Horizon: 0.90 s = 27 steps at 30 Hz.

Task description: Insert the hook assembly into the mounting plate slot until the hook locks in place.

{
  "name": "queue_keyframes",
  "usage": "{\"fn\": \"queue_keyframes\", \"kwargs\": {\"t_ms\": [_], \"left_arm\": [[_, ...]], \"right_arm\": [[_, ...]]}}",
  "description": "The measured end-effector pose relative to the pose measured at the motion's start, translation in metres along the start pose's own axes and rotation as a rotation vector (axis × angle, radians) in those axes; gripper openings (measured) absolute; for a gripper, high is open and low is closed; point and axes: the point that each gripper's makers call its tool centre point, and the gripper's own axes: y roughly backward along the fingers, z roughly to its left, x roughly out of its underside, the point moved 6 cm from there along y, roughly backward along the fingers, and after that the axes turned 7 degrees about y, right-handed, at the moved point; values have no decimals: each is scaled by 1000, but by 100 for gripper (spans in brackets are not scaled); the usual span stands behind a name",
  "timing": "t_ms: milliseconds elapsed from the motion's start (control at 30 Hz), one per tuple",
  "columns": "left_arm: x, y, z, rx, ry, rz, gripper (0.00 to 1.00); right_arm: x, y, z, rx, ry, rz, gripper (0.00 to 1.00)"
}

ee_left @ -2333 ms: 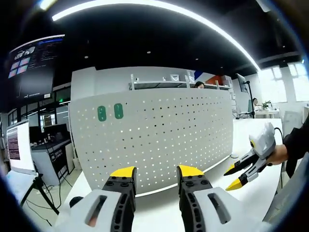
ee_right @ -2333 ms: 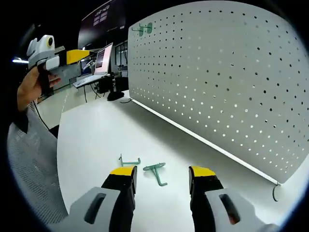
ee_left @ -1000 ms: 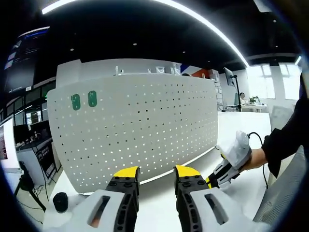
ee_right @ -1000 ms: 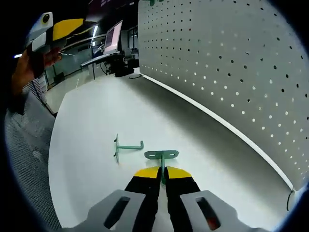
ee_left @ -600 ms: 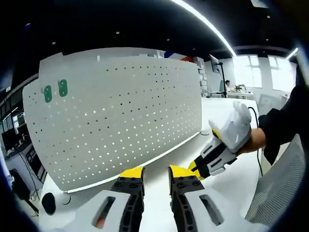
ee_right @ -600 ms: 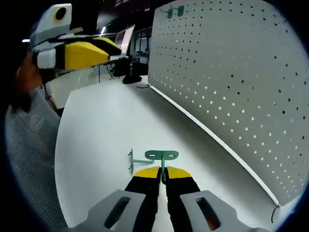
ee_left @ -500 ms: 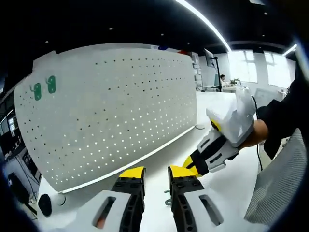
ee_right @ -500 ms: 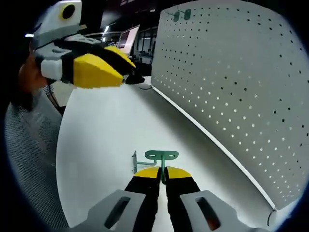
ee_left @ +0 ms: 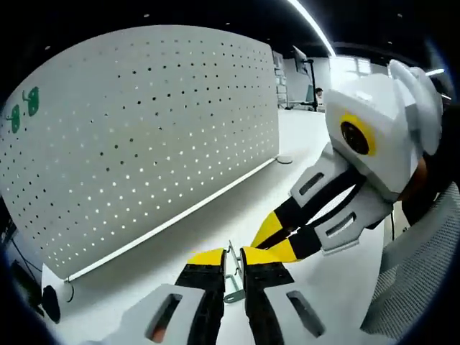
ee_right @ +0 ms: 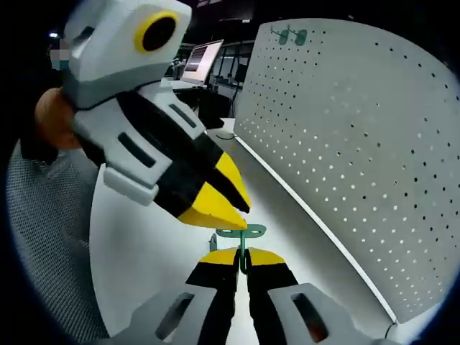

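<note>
**Hook in hand, not yet at the pegboard**

The white perforated pegboard point(ee_right: 345, 136), a sheet-metal panel standing along the smooth white bench point(ee_left: 316, 215), is judged the mounting plate; two green hooks point(ee_right: 291, 34) are already seated near its top, and insertion of the held one is left. The right hand-held gripper point(ee_right: 241, 256) is closed on the thin green metal hook point(ee_right: 241, 232). The left hand-held gripper point(ee_left: 231, 256) is narrowed about that hook point(ee_left: 231, 277); contact cannot be told.
</note>
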Motion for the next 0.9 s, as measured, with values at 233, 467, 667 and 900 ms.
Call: {"fn": "queue_keyframes", "kwargs": {"t_ms": [233, 467, 667, 900], "left_arm": [[4, -1, 2, -21, 4, 30, 6], [5, -3, -2, -27, -7, 64, 3], [8, -3, -1, -20, 33, 91, 4], [7, 1, 2, -22, 89, 87, 1]], "right_arm": [[-4, 0, 6, 4, 42, 6, 3], [-5, 1, 7, 33, 150, 54, 3], [-8, 2, 13, 49, 238, 73, 3], [-11, 4, 14, 54, 243, 54, 3]]}}
